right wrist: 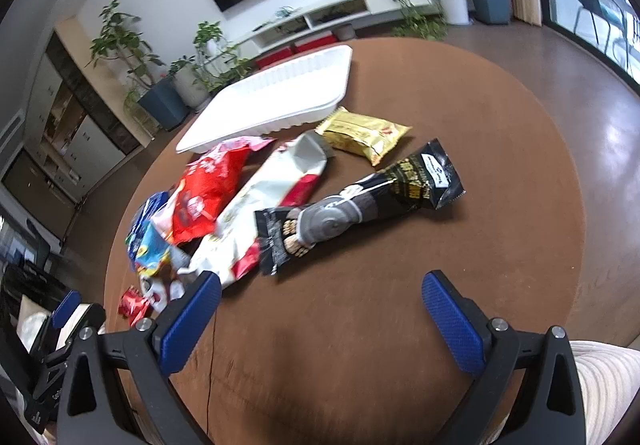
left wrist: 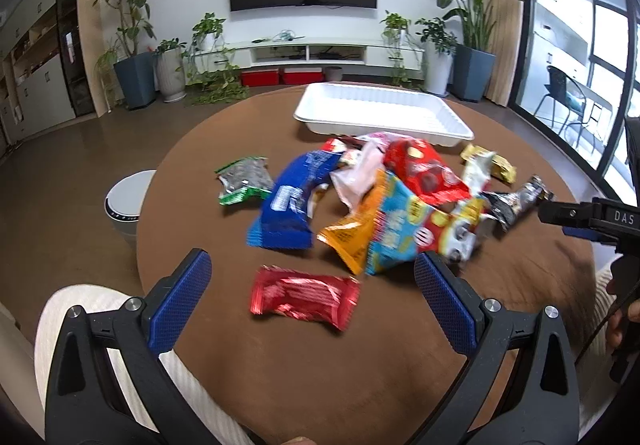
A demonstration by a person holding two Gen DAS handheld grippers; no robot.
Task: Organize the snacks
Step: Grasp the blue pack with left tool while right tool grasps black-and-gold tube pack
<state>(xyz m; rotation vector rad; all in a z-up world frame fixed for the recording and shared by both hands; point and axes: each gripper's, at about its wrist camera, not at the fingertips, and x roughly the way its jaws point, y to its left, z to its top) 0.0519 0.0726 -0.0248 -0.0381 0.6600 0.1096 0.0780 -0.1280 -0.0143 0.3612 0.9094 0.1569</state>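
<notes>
Hovering low over the near edge of the round brown bench (left wrist: 224,365), the left tool (left wrist: 312,295) hangs spread wide and empty, its blue pads framing a shiny red wrapper (left wrist: 304,299) that lies alone, nearest to it, probably the first pick. Further left sits a green-edged seed packet (left wrist: 244,181), then a crinkled blue bag (left wrist: 290,201) and an orange one (left wrist: 354,233), heaped against a red pouch (left wrist: 424,169). Behind them waits the white tray (left wrist: 384,111), nothing in it yet, surely where all this goes. On the right, the right tool (right wrist: 320,315) is spread too, gripping nothing, facing a long black packet (right wrist: 360,205) and a gold packet (right wrist: 362,133) just beside the tray.
</notes>
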